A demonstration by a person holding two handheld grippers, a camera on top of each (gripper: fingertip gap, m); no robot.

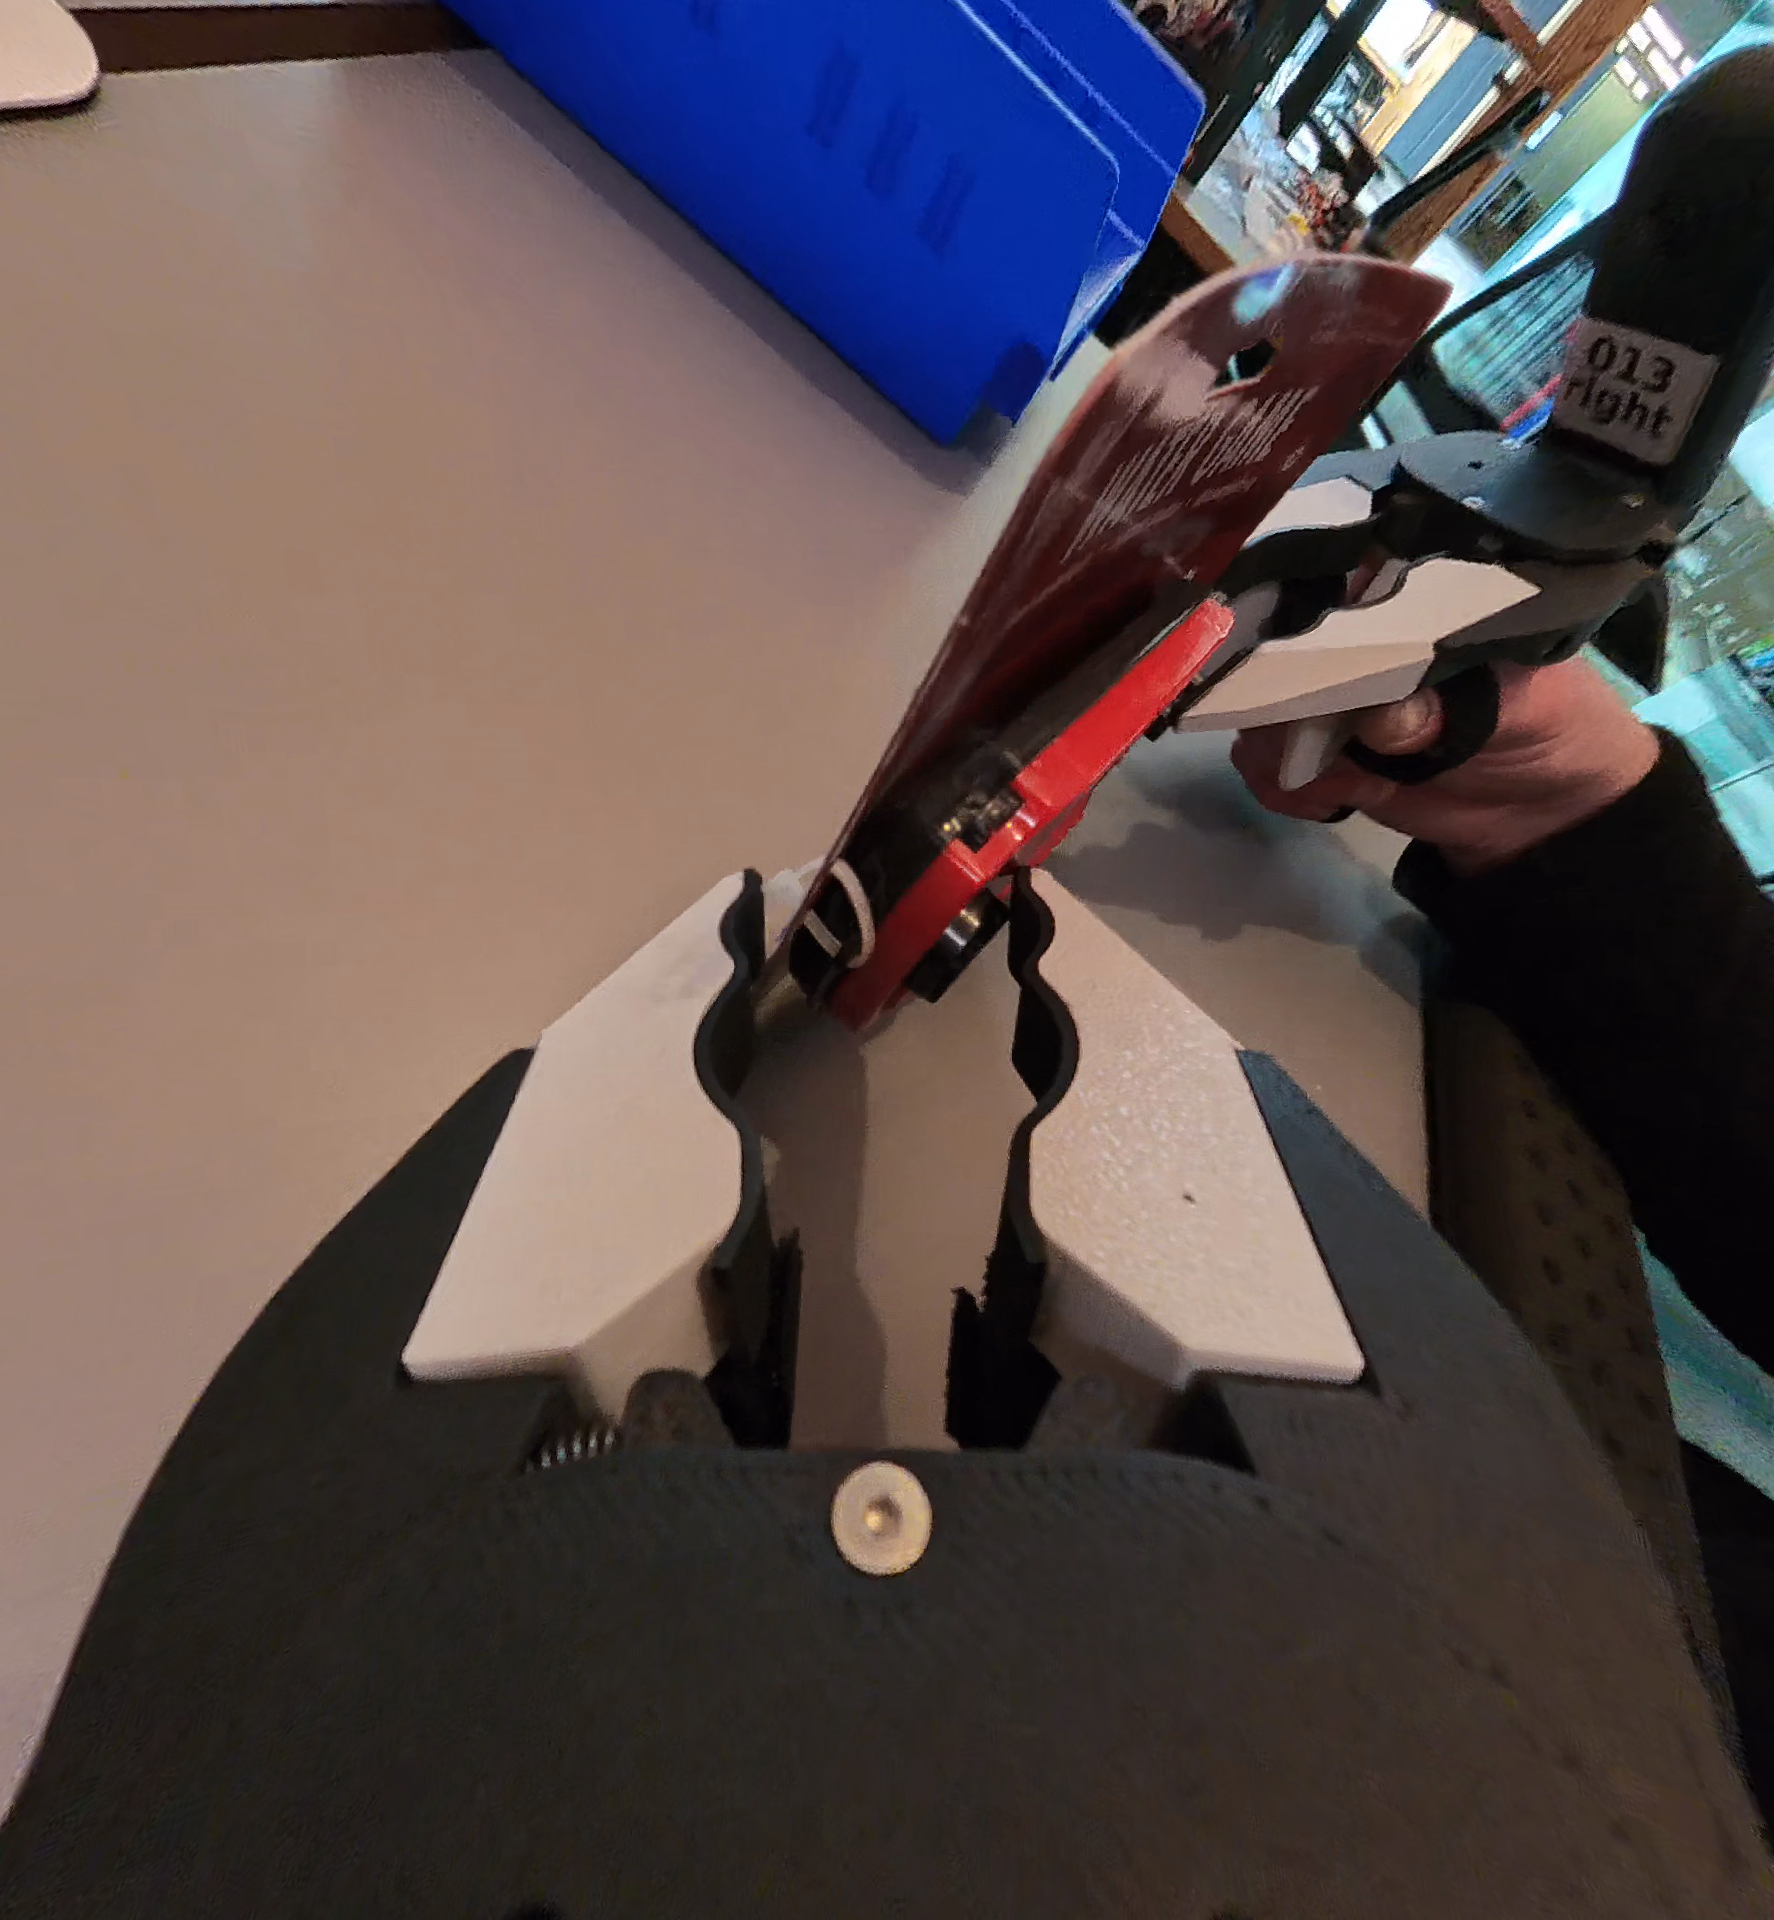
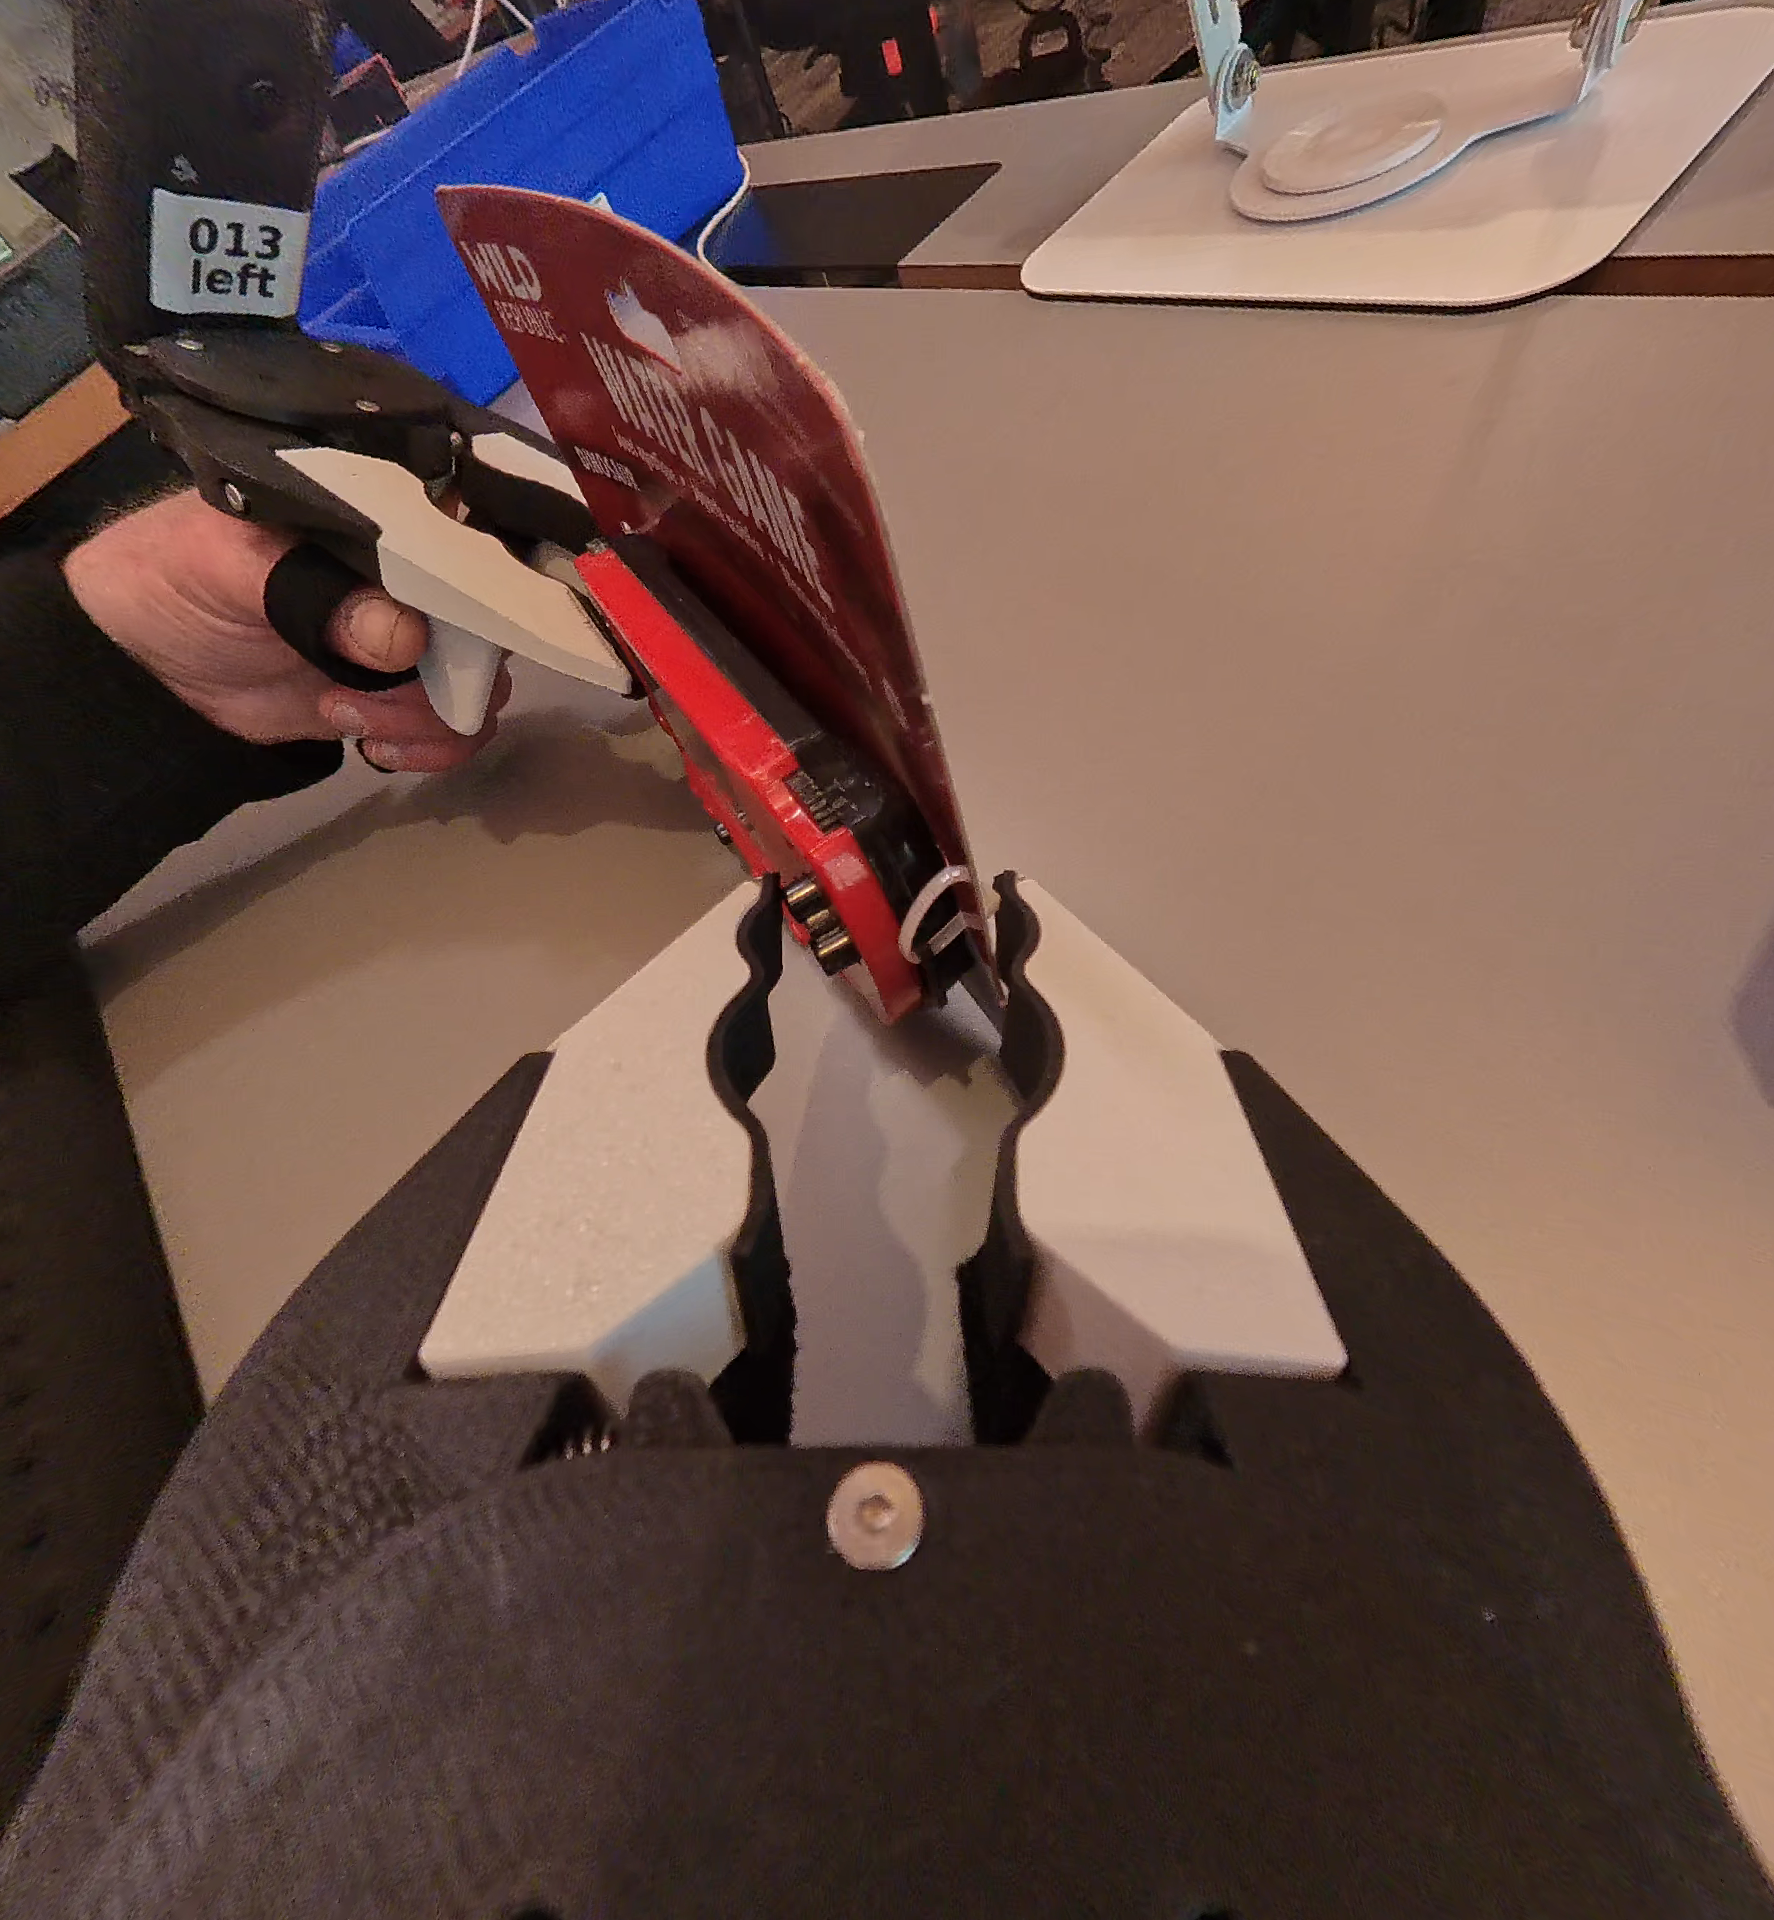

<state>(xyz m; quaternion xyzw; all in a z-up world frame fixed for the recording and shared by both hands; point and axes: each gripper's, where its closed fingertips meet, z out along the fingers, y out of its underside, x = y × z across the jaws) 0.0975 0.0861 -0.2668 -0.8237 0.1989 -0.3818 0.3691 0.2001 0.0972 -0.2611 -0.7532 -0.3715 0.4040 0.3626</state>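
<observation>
A flat red toy (image 1: pixel 1101 727) on a dark red printed card (image 1: pixel 1122 499), tied on with a white zip tie (image 1: pixel 841 914), is held tilted above the grey table (image 1: pixel 343 520). My left gripper (image 1: pixel 888 914) is shut on its near end. My right gripper (image 1: pixel 1205 644), farther off in the same view, grips the opposite end. In the right wrist view my right gripper (image 2: pixel 888 914) is shut on the toy (image 2: pixel 717 707) and its card (image 2: pixel 717 436), and my left gripper (image 2: pixel 592 582) clamps the far end.
A blue plastic bin (image 1: pixel 862 187) stands at the table's far side and also shows in the right wrist view (image 2: pixel 550 156). A white pad with a stand (image 2: pixel 1382 177) lies at the back. A person's hands (image 1: pixel 1465 758) (image 2: pixel 187 613) hold the gripper handles.
</observation>
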